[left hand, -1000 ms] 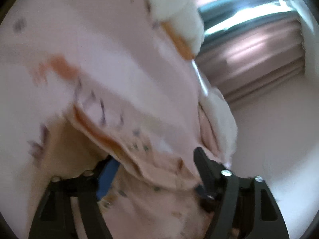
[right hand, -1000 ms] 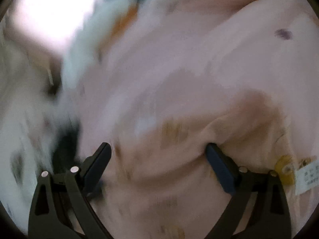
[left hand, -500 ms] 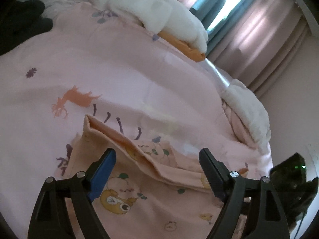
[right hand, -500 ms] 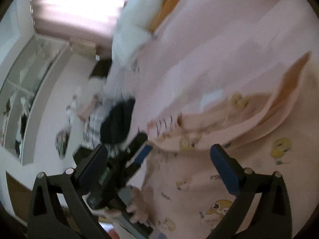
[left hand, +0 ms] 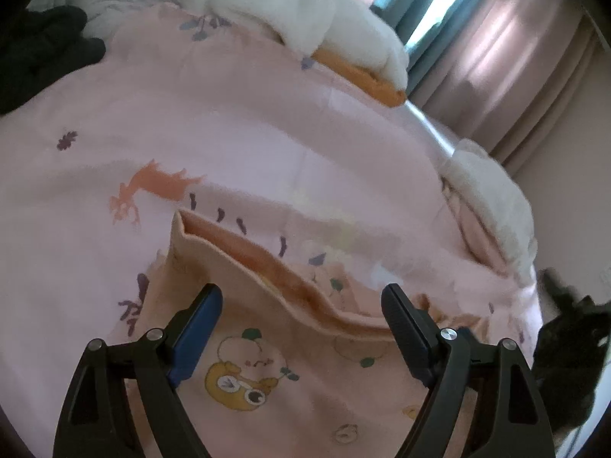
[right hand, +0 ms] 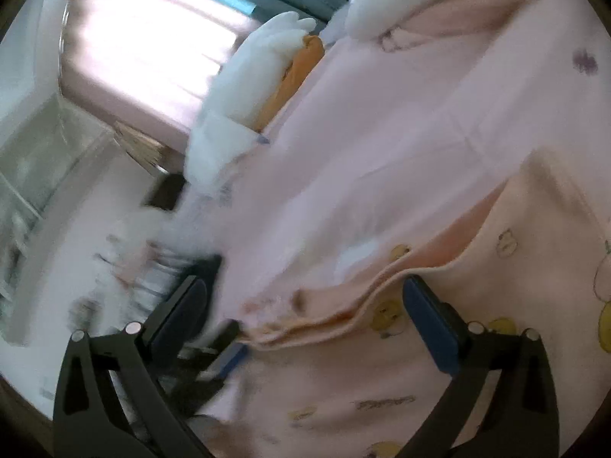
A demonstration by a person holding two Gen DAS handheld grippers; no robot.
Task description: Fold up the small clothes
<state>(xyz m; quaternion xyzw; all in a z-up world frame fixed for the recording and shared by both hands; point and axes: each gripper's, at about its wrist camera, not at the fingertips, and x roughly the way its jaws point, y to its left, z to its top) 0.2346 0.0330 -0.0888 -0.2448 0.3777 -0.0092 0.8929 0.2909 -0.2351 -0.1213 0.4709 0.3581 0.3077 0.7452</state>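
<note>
The peach garment [left hand: 290, 347] is lying folded on the pink bedspread [left hand: 229, 122]. Left gripper [left hand: 301, 316] and right gripper [right hand: 305, 301] are hovering, jaws just opened wide, empty. Risk: catching the bedspread underneath when regripping the doubled edge.

garment [left hand: 305, 378]: soft matt cloth | bedsheet [left hand: 236, 122]: smooth cloth | blanket [left hand: 305, 11]: fluffy
</note>
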